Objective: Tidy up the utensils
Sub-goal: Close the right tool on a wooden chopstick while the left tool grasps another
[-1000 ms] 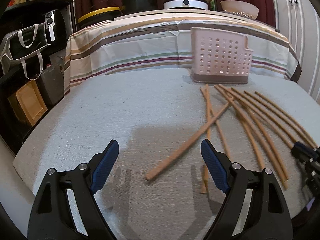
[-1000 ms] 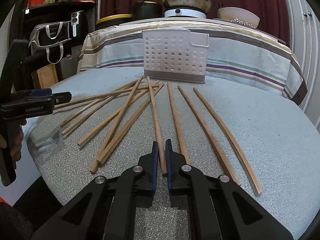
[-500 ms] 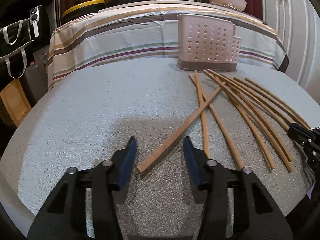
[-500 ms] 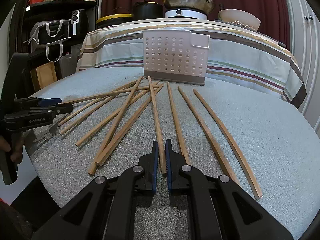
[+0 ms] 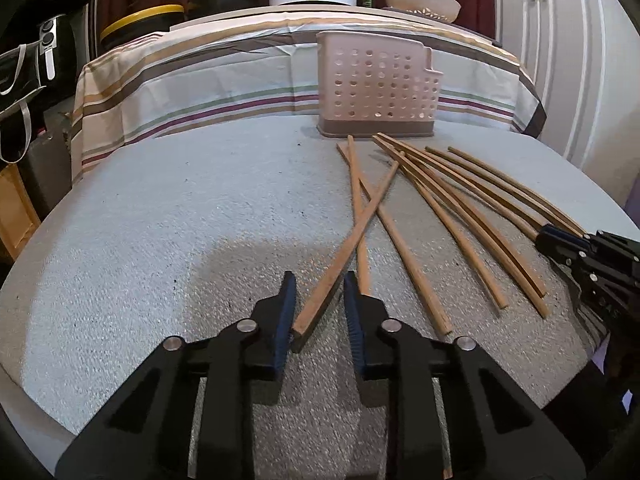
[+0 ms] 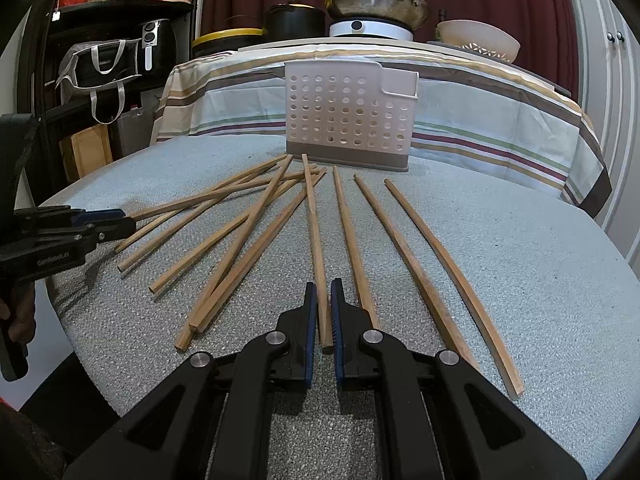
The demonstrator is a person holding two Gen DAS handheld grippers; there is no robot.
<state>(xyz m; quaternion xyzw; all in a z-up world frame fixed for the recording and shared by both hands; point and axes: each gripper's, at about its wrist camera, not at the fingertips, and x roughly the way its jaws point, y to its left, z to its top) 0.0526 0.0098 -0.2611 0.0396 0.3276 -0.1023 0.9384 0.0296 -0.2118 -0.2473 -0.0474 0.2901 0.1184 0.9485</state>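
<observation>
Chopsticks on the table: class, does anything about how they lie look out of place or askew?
Yes. The chopsticks lie loose on the table in front of the holder, none in it. On the left several cross in a tangle; those on the right lie apart, roughly side by side.

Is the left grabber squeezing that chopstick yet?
Apart. In the left wrist view the left gripper straddles the chopstick, with table showing beside both pads.

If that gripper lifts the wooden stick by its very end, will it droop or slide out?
The stick between the right gripper looks like rigid wood, so it should probably stay straight. Held only at its near end, though, its long free length may tilt downward or pivot. Its squarish edges probably keep it from rolling on the textured mat.
</observation>
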